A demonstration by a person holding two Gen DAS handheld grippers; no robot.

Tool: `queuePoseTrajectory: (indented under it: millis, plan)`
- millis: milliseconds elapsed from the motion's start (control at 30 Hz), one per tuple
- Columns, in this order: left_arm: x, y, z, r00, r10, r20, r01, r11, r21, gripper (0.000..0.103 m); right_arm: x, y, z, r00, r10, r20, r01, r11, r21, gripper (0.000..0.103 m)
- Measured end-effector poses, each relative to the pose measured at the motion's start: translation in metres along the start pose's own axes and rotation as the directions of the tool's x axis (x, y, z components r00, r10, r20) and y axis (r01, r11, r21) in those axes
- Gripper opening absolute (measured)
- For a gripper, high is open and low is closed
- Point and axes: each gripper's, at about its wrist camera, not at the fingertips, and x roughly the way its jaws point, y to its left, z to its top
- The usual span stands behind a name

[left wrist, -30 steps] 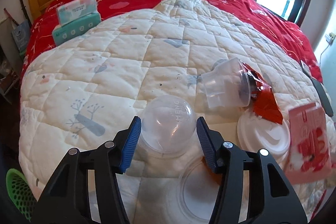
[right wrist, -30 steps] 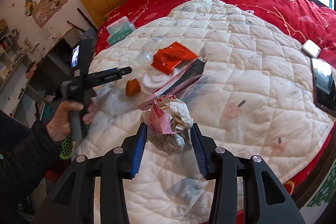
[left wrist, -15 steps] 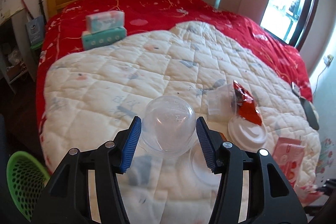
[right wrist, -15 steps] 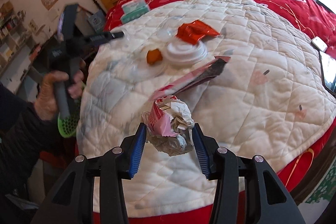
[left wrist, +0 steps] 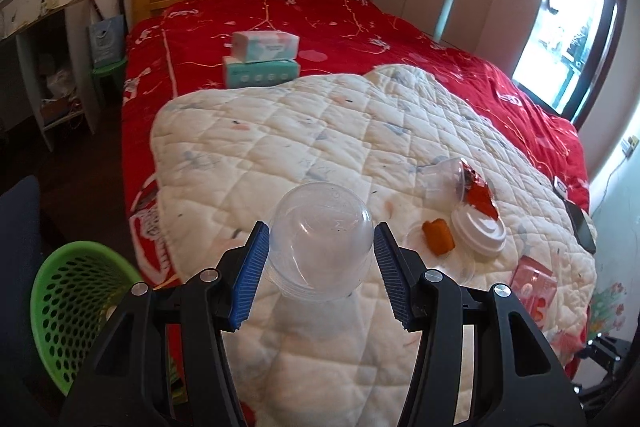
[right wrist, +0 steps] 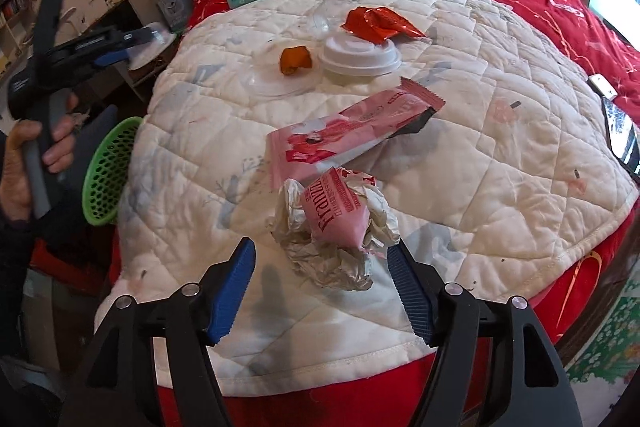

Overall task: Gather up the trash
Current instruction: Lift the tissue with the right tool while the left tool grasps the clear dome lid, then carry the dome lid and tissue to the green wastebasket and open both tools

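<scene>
My left gripper (left wrist: 318, 259) is shut on a clear plastic dome lid (left wrist: 318, 239) and holds it above the bed's near edge; a green mesh bin (left wrist: 76, 303) stands on the floor to the lower left. My right gripper (right wrist: 320, 275) is open; a crumpled pink-and-white wrapper (right wrist: 340, 227) sits between its fingers, touching the right one. On the white quilt (right wrist: 500, 67) lie a pink packet (right wrist: 352, 135), a white cup lid (right wrist: 360, 57), an orange scrap (right wrist: 294, 61), a red foil wrapper (right wrist: 378, 23) and a clear flat lid (right wrist: 276, 83). The bin (right wrist: 110, 167) also shows in the right view.
Two tissue packs (left wrist: 262, 61) are stacked on the red bedspread near the headboard. Phones (right wrist: 622, 135) lie at the quilt's right edge. A clear cup (left wrist: 444, 179) lies by the red wrapper. A desk and shelves stand left of the bed.
My left gripper has lifted the dome lid and pulled back left toward the green bin. My right gripper has opened around the crumpled wrapper.
</scene>
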Motion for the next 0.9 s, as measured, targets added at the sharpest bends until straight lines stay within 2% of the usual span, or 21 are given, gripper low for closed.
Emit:
queuePoseTrajectory:
  millis: [67,133,267,433,700,767,900]
  plan:
    - [-0.004,0.004,-0.003,1.0,0.004,0.002,-0.004,1.0,-0.004,0.054,0.003,-0.004,-0.001,1.0,-0.021,0.0,0.021,1.0,0.008,0.054]
    - [-0.007,0.007,-0.005,1.0,0.007,0.001,-0.007,1.0,-0.008,0.054,0.004,-0.007,0.0,1.0,-0.017,-0.007,0.017,1.0,0.017,0.052]
    - [-0.012,0.01,-0.01,1.0,0.002,0.003,-0.002,1.0,-0.024,0.054,-0.005,-0.007,-0.001,0.998,-0.055,0.008,0.055,0.998,0.006,0.034]
    - [-0.017,0.01,-0.014,1.0,-0.004,0.008,0.004,1.0,-0.022,0.054,-0.026,-0.009,-0.002,0.995,-0.088,0.038,0.089,0.996,-0.011,0.026]
    - [-0.028,0.014,-0.021,1.0,-0.005,0.013,0.006,0.999,-0.041,0.054,-0.038,-0.01,-0.009,0.996,-0.081,0.038,0.081,0.997,0.0,0.027]
    - [-0.031,0.018,-0.023,1.0,-0.001,0.014,0.001,0.999,-0.049,0.054,-0.036,-0.012,-0.009,0.996,-0.079,0.039,0.078,0.997,0.02,0.044]
    - [-0.039,0.023,-0.026,1.0,0.006,0.019,-0.005,0.998,-0.057,0.054,-0.025,-0.015,-0.008,0.997,-0.072,0.039,0.069,0.996,0.058,0.045]
